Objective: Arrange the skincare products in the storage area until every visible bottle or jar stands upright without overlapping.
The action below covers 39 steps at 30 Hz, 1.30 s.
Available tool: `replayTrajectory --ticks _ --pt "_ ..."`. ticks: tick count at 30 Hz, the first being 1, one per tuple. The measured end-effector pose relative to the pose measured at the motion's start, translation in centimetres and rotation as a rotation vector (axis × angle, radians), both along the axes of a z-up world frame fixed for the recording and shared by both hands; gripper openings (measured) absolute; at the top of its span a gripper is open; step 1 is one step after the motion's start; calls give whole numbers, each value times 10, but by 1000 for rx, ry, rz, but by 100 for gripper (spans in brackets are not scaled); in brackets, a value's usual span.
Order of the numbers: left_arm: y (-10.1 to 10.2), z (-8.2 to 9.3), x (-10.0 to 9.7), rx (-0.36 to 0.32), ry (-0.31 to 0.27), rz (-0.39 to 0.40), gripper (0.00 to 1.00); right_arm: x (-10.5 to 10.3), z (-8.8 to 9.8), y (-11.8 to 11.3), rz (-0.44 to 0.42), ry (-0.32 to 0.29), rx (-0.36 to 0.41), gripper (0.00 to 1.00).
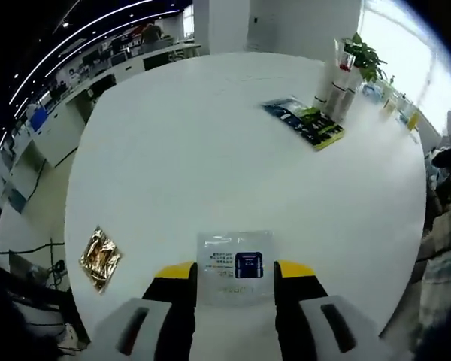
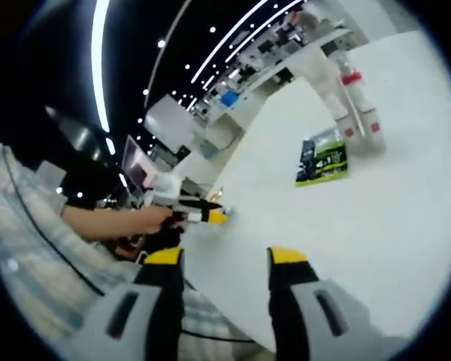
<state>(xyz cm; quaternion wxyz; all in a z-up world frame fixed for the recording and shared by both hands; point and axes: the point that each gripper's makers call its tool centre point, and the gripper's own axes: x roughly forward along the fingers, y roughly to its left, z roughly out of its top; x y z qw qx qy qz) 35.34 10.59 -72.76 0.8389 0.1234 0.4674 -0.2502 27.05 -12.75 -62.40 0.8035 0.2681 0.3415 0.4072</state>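
A wide white worktop (image 1: 210, 150) is stretching ahead of the fingers, carrying a few stray things. A crinkled gold foil packet (image 1: 99, 257) is lying flat just off to the left of the fingers, near the worktop's edge. Far ahead and to the right, a dark flat package with green and yellow print (image 1: 304, 122) is resting on the surface. Beyond it, a potted green plant (image 1: 362, 54) is standing by the bright windows. Office desks (image 1: 98, 75) are running along the far left background under ceiling light strips.
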Motion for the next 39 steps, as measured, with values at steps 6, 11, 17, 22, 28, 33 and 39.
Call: replayTrajectory --ticks 6,11,17,22,28,33,39 --pt "-47 25 -6 -47 -63 -204 42 10 6 8 1 4 28 42" --pt "-91 44 -22 -84 -53 -402 42 13 9 11 2 19 52 42" --pt "-138 78 -38 -60 -104 -636 42 14 8 8 -25 78 95 39" --pt "-170 104 -50 -48 -158 -787 42 13 8 9 -34 116 130 39" --pt "-201 124 -70 -28 -172 -934 42 15 14 14 -61 147 196 36" --pt "-217 126 -87 31 -185 -1041 42 12 16 17 -51 155 202 24" --pt "-224 124 -97 70 -184 -1090 41 1 23 20 -7 215 272 2"
